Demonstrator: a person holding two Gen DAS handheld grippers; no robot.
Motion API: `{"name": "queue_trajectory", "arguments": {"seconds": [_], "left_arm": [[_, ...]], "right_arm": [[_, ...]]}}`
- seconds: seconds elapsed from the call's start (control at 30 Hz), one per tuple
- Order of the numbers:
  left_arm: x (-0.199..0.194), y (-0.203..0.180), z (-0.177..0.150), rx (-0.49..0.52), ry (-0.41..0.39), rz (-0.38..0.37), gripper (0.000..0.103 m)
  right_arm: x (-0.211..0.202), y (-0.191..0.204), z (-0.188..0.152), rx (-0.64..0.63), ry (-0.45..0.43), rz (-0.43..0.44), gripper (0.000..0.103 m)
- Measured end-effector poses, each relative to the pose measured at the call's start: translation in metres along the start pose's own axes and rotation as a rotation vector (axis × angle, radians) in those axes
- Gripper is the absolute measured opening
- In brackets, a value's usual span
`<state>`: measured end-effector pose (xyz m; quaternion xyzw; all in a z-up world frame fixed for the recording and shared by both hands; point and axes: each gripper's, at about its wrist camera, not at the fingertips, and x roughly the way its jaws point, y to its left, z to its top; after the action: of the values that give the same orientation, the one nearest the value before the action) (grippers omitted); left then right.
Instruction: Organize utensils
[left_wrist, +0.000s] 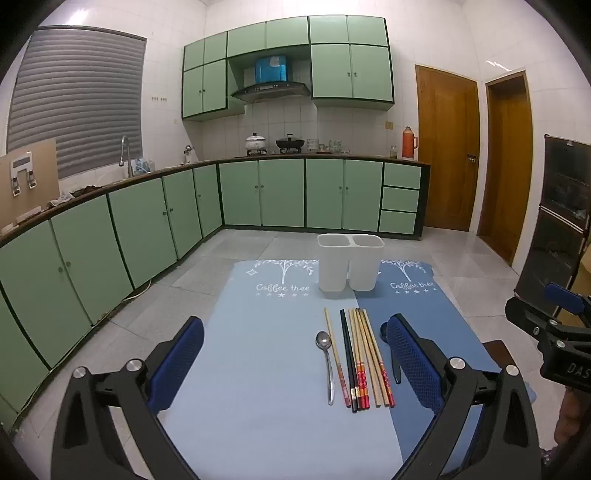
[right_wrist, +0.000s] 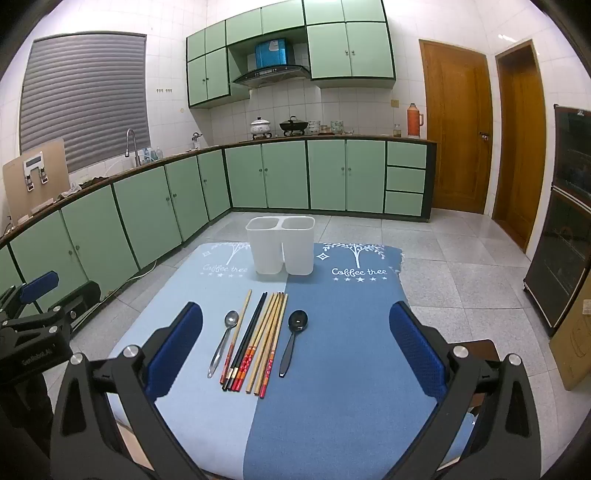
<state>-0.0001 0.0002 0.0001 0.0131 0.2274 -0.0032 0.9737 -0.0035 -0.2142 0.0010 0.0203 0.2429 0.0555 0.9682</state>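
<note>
1. Chopsticks (right_wrist: 258, 339) lay bunched mid-mat (right_wrist: 351, 369) on the bench, metal spoon (right_wrist: 224, 338) just left, black spoon (right_wrist: 291, 339) just right.
2. White 2-compartment holder (right_wrist: 280, 245) stood behind them, w/ nothing visible inside.
3. Left gripper (left_wrist: 295, 365) & right gripper (right_wrist: 295, 354) both spread wide, holding nothing, above the mat's near end.

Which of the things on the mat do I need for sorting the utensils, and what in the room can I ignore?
For the job:
metal spoon
black spoon
chopsticks
white two-part holder

Just lying about:
orange flask
pots on the stove
tap
</note>
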Motion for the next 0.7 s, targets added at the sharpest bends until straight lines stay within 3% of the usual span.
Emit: {"name": "queue_trajectory", "arguments": {"seconds": [0.7], "left_arm": [[-0.0014, 0.0009, -0.0031, 0.006, -0.006, 0.006, 0.097]], "right_arm": [[0.0006, -0.0003, 0.0002, 0.002, 0.003, 0.000, 0.098]]}}
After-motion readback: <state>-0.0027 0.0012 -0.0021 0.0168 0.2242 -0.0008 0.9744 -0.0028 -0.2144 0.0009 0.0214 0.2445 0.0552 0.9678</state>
